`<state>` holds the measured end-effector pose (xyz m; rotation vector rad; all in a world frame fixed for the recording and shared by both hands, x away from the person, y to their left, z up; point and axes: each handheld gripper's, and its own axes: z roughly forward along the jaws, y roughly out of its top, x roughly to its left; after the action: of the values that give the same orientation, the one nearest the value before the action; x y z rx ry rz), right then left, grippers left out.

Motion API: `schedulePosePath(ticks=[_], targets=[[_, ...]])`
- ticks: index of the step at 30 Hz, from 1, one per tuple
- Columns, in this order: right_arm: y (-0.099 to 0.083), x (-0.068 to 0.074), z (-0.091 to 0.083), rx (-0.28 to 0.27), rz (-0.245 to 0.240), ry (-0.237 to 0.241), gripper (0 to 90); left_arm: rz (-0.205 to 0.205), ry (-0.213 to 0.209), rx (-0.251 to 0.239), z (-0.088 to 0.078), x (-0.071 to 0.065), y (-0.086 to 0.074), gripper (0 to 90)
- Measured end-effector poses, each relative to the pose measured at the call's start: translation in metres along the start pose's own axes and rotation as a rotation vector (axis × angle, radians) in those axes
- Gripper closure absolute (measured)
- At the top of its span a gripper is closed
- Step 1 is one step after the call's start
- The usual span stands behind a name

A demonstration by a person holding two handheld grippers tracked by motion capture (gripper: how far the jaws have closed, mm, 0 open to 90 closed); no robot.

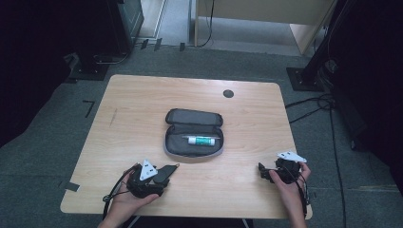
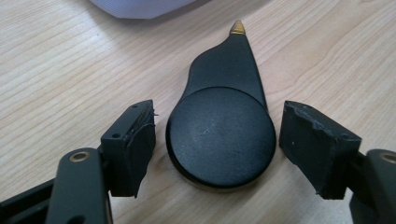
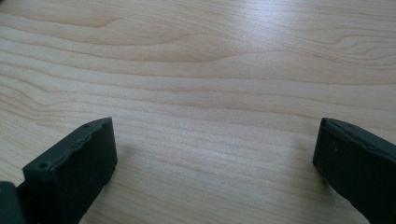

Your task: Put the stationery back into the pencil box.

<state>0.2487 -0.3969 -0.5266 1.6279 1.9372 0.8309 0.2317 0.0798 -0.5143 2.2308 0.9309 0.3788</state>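
Wood grain is running across the pale surface (image 1: 142,95), a rounded rectangle with a small dark disc (image 1: 228,93) set near its far edge, as the high view is showing. At its left, the left gripper (image 1: 164,176) is lying in a hand (image 1: 128,202) near the front edge, its fingers reaching around a black teardrop-shaped object (image 1: 165,173). The left gripper view is giving what the high view is not: the object (image 2: 223,126) is a smooth matte piece, a round flat disc tapering to a narrow neck tipped in gold, lying flat on the wood. The fingers (image 2: 128,149) are standing apart on either side of the disc, blocky and rubbery with nicked edges, not pressing on it. A pale grey curved edge is showing at the top of that view.

In the middle of the high view, a grey fabric pouch (image 1: 176,145) is lying unzipped and spread open, holding a white and green tube (image 1: 202,140) and a thin pen-like stick (image 1: 190,136). At the right, the right gripper (image 1: 264,172) is resting in the other hand (image 1: 290,187); the right gripper view is showing its fingers (image 3: 74,172) spread wide over bare wood.
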Motion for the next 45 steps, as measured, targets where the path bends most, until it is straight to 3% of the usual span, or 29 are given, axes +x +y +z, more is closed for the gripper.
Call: schedulePosePath(ticks=[3, 7, 24, 37, 45], targets=[[0.000, 0.000, 0.000, 0.000, 0.000, 0.000, 0.0, 0.000, -0.002, -0.005, -0.001, -0.001, 0.000, 31.1], [0.000, 0.000, 0.000, 0.000, 0.000, 0.000, 0.0, 0.018, -0.016, -0.017, -0.001, -0.003, -0.001, 41.8], [0.000, 0.000, 0.000, 0.000, 0.001, 0.000, 0.0, 0.040, -0.074, -0.009, -0.004, -0.004, 0.001, 42.6], [0.000, 0.000, 0.000, 0.000, 0.001, 0.000, 0.0, 0.058, -0.120, -0.051, -0.012, -0.007, 0.014, 42.7], [0.000, 0.000, 0.000, 0.001, 0.003, -0.001, 0.0, 0.071, -0.125, -0.060, -0.014, -0.008, 0.022, 42.7]])
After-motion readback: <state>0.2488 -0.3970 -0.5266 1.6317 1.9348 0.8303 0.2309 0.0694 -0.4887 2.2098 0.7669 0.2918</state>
